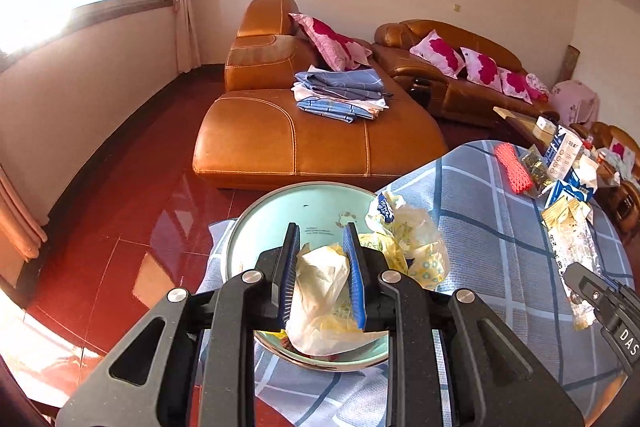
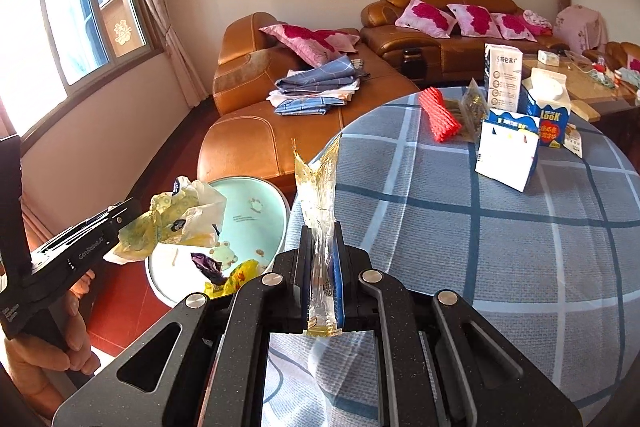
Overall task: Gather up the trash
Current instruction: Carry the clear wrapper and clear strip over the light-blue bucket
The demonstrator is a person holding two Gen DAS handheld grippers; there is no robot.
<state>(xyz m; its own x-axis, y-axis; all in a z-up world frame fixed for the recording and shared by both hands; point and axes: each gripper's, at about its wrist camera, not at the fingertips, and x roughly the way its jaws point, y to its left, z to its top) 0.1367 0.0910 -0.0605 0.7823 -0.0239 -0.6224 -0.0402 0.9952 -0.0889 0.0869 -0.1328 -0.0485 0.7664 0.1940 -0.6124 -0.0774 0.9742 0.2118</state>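
- While the left claw (image 1: pixel 320 239) is clamped on a crumpled yellow-white bag (image 1: pixel 320 291), it hangs over the pale green bin (image 1: pixel 280 211).
- Right claw (image 2: pixel 322 239) pinches a clear, perhaps oily, wrapper (image 2: pixel 318 195) at lower centre.

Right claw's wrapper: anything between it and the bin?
Nothing visible. The right claw, shut on the clear wrapper, is at the table edge; the bin sits open just beyond. The left claw holds crumpled bags over its far side.

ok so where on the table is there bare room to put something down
Bare checked tablecloth runs from the right gripper to the white carton. The far edge is crowded: red mesh roll, cartons, wrappers. The basin beside it already holds trash.
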